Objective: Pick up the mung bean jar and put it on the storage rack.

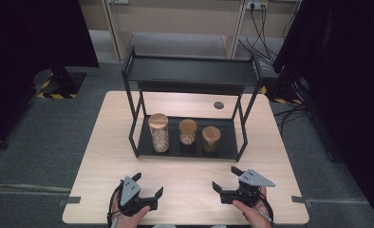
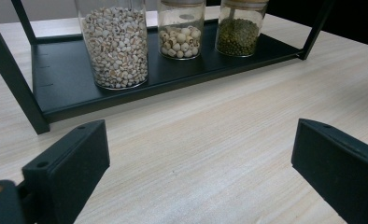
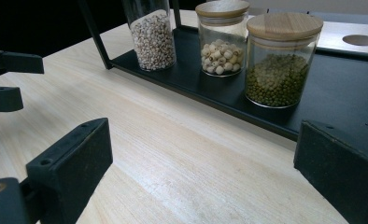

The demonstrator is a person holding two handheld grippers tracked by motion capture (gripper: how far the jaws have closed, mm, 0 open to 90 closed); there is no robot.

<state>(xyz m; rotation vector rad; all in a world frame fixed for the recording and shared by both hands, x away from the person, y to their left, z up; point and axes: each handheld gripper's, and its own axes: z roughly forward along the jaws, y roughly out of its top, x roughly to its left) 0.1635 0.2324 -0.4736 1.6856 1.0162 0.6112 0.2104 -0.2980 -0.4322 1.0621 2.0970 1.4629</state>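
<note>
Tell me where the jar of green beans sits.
In the high view, the jar of green beans stands at the right end of the rack's bottom shelf, beside the jar of white round seeds.

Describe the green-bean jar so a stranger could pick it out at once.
Find the black rack on the table. Three jars with wooden lids stand in a row on its lower shelf. The green-bean jar is the right end one in the high view, the shortest, and alone holds small dark green beans; its neighbours hold pale contents.
</note>
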